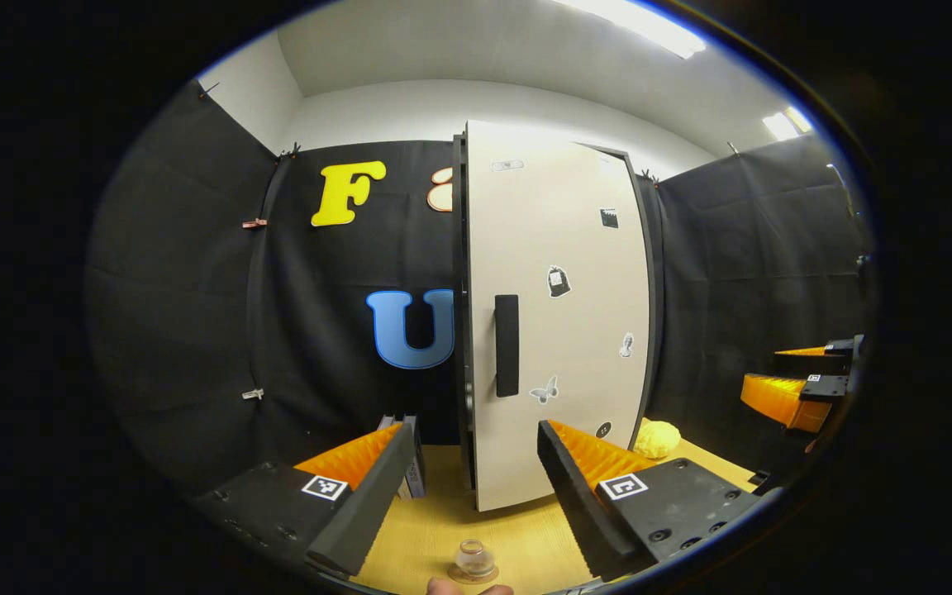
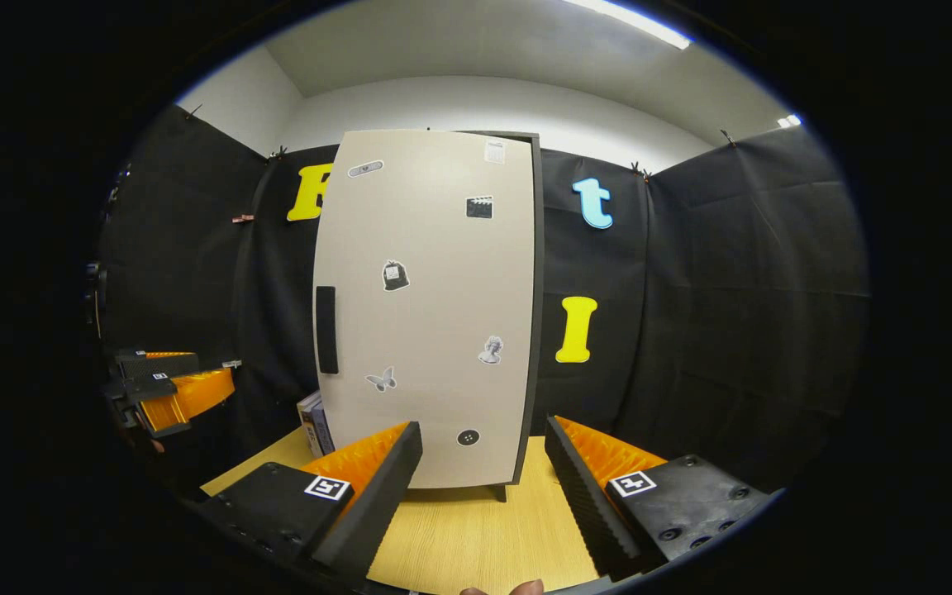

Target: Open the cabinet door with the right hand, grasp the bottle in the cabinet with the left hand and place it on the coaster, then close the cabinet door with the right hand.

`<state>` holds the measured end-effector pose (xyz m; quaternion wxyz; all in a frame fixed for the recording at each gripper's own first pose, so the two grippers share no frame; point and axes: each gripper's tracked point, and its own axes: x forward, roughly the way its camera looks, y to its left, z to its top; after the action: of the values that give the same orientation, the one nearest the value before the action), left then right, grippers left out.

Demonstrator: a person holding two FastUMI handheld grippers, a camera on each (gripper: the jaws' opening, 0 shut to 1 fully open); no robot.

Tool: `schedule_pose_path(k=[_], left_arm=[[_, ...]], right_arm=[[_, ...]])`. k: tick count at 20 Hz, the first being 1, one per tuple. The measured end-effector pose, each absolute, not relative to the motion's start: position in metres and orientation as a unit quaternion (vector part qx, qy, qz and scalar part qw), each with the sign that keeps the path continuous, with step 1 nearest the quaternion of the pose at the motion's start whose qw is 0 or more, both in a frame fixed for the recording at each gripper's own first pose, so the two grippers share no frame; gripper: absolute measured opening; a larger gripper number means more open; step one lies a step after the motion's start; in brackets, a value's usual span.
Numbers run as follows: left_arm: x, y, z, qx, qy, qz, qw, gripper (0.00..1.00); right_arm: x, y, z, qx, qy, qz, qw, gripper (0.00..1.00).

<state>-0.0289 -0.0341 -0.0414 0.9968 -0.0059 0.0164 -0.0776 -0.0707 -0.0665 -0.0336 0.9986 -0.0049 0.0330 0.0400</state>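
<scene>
Cabinet: I see a tall beige cabinet with a black frame (image 2: 430,306) standing toward the tabletop's far edge; its door looks shut in the right gripper view, with a black vertical handle (image 2: 326,329) and small stickers on it.
Tabletop: light wood-grain tabletop (image 2: 476,529) carries everything.
Left tongs: my left tongs (image 1: 464,496) are spread open with nothing between them, hovering near the front edge and facing the cabinet's handle side.
Right tongs: my right tongs (image 2: 484,492) are also spread apart and empty, facing the door.
Yellow lump: a soft yellow object (image 1: 658,438) lies right of the cabinet.
Bottle: a small clear glass bottle (image 1: 474,559) sits on a round brown coaster (image 1: 473,573) at the near edge.
</scene>
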Motion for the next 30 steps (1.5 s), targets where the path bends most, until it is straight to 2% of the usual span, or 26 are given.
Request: schedule_pose_path(k=[30], left_arm=[[-0.0281, -0.04, -0.0455, -0.004, 0.01, -0.082, 0.997, 0.95]], right_arm=[[-0.0703, -0.0685, -0.0333, -0.003, 0.031, 0.036, 0.999, 0.98]])
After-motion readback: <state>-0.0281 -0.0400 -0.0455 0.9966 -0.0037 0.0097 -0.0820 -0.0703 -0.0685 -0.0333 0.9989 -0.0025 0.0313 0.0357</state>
